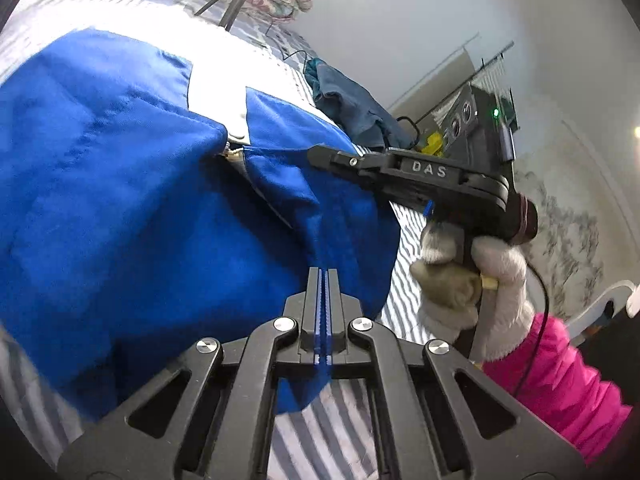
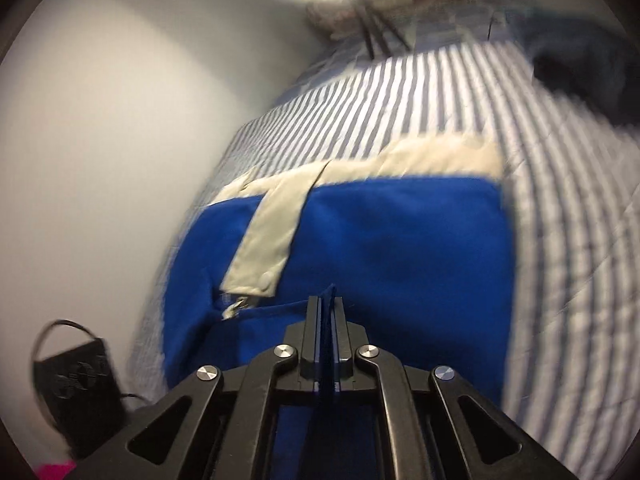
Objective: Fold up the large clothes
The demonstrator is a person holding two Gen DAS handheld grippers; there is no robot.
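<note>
- Step in hand, as we read it: both claws have a grip on the near hem of the blue jacket [image 1: 120, 200], ready for a fold. The garment lies spread on the striped bed [image 2: 400, 92], pale collar band [image 2: 420, 158] at the far end.
- Left claw [image 1: 324, 276]: fingers pressed together, blue cloth pinched between them at the jacket's near edge.
- Right claw [image 2: 328, 300]: also squeezed tight, a ridge of blue fabric standing up between the fingers. In the left wrist view we see it from the side, biting the jacket's right edge, held by a gloved hand [image 1: 472, 280] with a pink sleeve [image 1: 560, 380].
- Next move, our guess: lift both corners together and carry them toward the collar band, keeping the hem taut so it lands even. The zip [image 1: 232, 156] and the pale placket [image 2: 268, 240] look bulky, may bunch.
- Edges: wall runs close along the left side of the bed in the right wrist view, so little room there. A dark teal garment [image 1: 352, 108] sits at the far right of the bed, near the jacket; don't drag over it.
- A black box [image 2: 80, 384] with a cord sits low left, off the bed.
- Open striped bed beyond the collar and to the right gives room. Right wrist view is blurred, fine detail unclear.
</note>
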